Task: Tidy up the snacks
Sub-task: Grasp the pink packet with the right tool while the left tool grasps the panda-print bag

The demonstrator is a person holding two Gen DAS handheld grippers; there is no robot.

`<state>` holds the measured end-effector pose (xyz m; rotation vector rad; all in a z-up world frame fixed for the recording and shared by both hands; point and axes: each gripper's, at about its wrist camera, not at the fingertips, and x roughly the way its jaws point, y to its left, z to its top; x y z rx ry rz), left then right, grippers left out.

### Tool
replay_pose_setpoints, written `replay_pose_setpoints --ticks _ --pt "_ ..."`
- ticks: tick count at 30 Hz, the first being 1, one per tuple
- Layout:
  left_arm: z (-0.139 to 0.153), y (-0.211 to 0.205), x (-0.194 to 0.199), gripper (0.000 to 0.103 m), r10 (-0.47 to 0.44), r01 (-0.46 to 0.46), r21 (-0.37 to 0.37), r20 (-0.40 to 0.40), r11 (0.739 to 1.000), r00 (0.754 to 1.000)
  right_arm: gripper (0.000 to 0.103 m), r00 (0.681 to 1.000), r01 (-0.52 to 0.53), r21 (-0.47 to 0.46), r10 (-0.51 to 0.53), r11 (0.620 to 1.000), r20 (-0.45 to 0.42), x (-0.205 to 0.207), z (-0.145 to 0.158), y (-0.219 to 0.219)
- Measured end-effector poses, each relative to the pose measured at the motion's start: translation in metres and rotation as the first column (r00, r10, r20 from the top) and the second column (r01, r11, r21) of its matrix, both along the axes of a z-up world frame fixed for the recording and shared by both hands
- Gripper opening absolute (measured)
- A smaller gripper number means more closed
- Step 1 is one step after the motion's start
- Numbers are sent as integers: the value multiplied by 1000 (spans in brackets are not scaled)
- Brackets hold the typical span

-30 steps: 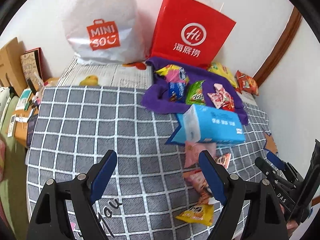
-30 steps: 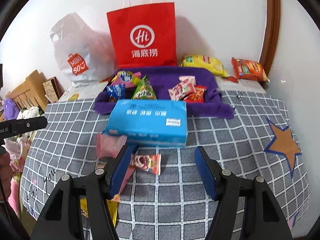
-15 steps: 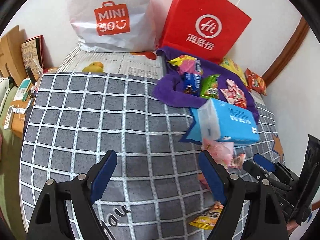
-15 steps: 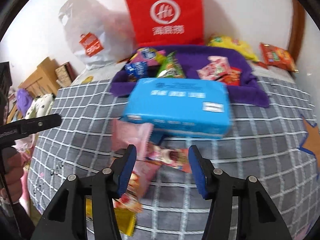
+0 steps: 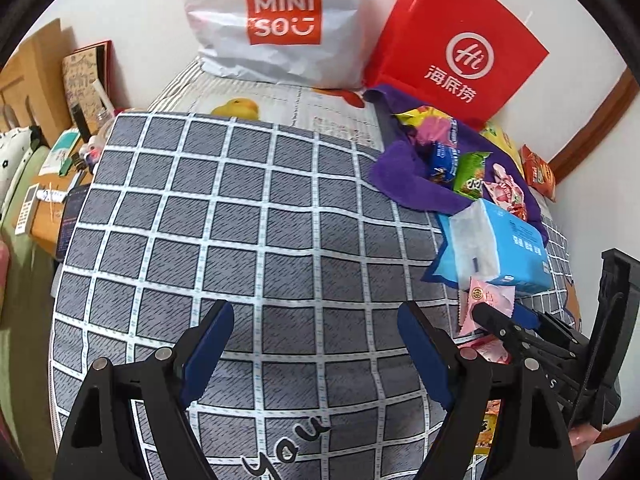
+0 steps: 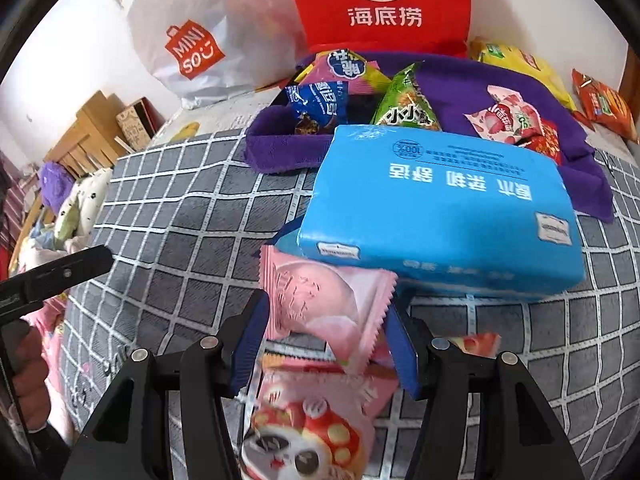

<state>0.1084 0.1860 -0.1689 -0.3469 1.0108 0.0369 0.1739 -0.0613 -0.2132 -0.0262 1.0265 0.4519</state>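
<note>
A pink snack packet [image 6: 320,300] lies on the checked blanket against the blue tissue pack [image 6: 440,216]. My right gripper [image 6: 328,312] straddles it, and the packet's side edges reach both pads without being visibly squeezed. Under the fingers lies a pink-and-red packet with a panda print [image 6: 308,440]. Behind the tissue pack, a purple cloth [image 6: 460,80] holds several snack bags. My left gripper [image 5: 316,312] hangs open over the bare checked blanket [image 5: 240,240], nothing between its fingers. In the left wrist view the right gripper [image 5: 504,320] sits at the far right beside the pink packet [image 5: 486,300].
A red paper bag [image 5: 452,40] and a white Miniso bag [image 5: 280,20] lean on the back wall. A yellow chip bag [image 6: 520,64] and an orange-red packet [image 6: 604,108] lie beyond the purple cloth. Left of the bed stands a cluttered wooden stand [image 5: 52,168].
My right gripper has narrowed its jaws and come down and forward until the pink packet sits between its fingers. The left gripper has sunk closer to the blanket, still open.
</note>
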Motion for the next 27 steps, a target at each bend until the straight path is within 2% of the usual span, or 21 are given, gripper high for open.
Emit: replay_pose_setpoints --ticks 2,7,9,14,18,19,21,27 --pt "0 -1 -3 83 0 0 3 -5 1000 1000 45 1000 1 6 -1 1000 -7 1 -1 3" --pt "4 -13 -9 83 -23 24 10 -6 1000 1000 38 999 -28 23 27 999 30 -11 10 2" --pt "8 -22 -11 83 -32 32 18 1 999 999 18 999 -37 42 35 998 37 -19 19 -6" --pt "11 -55 -10 83 -97 97 33 -8 995 995 18 995 -20 77 12 997 97 -40 41 -37" --pt "9 -84 -7 83 -145 146 27 -19 989 989 18 995 6 63 -13 998 101 -49 42 -63" --pt "8 -92 -6 83 -162 163 22 -22 986 986 20 994 19 59 -25 998 107 -52 42 -71" --pt "6 -107 -4 83 -187 188 11 -30 982 982 32 994 29 71 -36 997 102 -58 39 -86" --pt "-6 -155 9 83 -272 271 -26 -80 962 959 37 989 90 50 -95 995 115 -67 33 -124"
